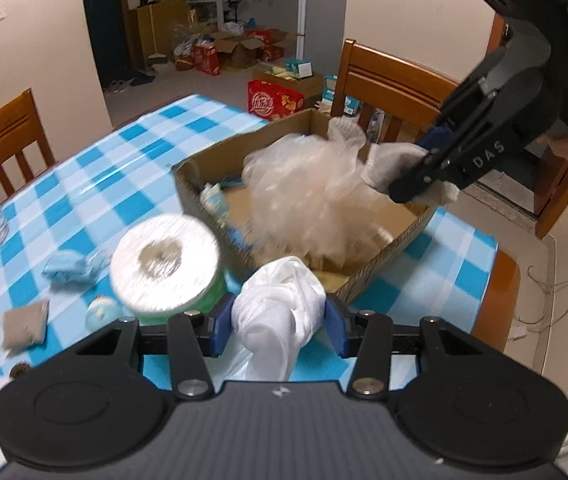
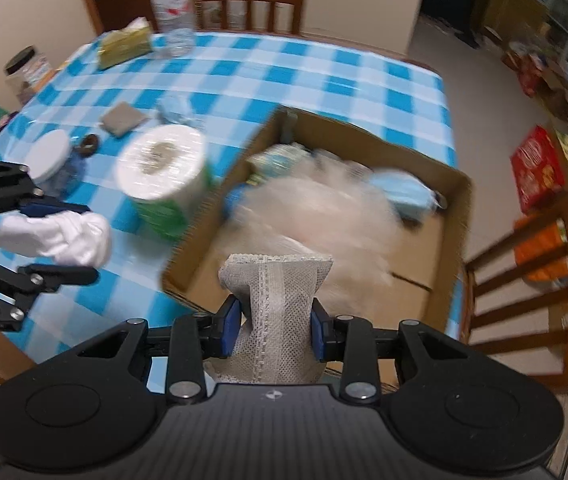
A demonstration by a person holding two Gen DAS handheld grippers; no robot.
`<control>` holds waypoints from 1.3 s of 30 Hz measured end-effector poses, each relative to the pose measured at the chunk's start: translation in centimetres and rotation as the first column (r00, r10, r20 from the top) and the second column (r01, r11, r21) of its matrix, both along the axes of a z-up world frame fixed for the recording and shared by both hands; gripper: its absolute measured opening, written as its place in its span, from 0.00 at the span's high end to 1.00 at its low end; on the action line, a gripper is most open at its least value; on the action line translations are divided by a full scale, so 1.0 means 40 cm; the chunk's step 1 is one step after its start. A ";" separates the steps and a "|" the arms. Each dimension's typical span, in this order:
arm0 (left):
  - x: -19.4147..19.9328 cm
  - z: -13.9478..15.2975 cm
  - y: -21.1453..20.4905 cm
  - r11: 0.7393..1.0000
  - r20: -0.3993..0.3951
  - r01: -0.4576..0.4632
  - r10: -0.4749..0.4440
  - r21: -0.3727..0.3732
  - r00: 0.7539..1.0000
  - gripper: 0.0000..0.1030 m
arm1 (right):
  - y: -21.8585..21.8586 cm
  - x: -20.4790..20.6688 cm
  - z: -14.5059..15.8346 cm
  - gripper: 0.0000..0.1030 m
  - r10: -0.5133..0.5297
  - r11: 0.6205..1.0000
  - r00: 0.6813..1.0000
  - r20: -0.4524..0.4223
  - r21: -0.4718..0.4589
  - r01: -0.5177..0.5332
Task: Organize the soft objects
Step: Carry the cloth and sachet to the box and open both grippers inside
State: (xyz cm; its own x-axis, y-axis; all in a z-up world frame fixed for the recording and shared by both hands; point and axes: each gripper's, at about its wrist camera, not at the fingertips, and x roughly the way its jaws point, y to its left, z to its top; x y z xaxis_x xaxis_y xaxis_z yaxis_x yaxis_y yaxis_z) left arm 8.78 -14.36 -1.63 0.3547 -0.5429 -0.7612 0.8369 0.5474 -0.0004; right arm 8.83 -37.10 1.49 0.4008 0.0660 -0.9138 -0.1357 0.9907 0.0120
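Gripping white cloth (image 1: 280,300), left gripper (image 1: 280,322) sits at 6 o'clock of cardboard box (image 1: 384,256); right gripper (image 2: 275,330) clamps mesh cloth (image 2: 276,304) over box w/ loofah (image 1: 308,196) inside.

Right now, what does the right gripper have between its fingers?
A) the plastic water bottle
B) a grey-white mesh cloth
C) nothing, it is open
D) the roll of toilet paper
B: in the right wrist view the right gripper has its blue pads pressed on a mesh cloth over the cardboard box.
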 end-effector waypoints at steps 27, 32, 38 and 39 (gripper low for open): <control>0.066 0.000 -0.205 0.999 0.045 -0.031 0.030 0.016 0.999 0.45 | -0.155 0.005 -0.070 0.06 -0.125 0.992 0.987 0.097 0.025 0.123; 0.067 -0.026 -0.239 1.000 0.050 -0.025 0.026 -0.007 0.998 0.10 | -0.158 -0.004 -0.073 0.06 -0.133 0.991 0.986 0.098 0.030 0.131; 0.055 -0.070 -0.237 0.999 0.019 -0.045 0.045 0.014 0.999 0.09 | -0.153 -0.010 -0.067 0.04 -0.133 0.991 0.986 0.103 0.033 0.130; 0.053 -0.071 -0.230 0.999 0.015 -0.052 0.052 0.012 0.999 0.09 | -0.152 -0.010 -0.066 0.04 -0.132 0.991 0.986 0.105 0.034 0.130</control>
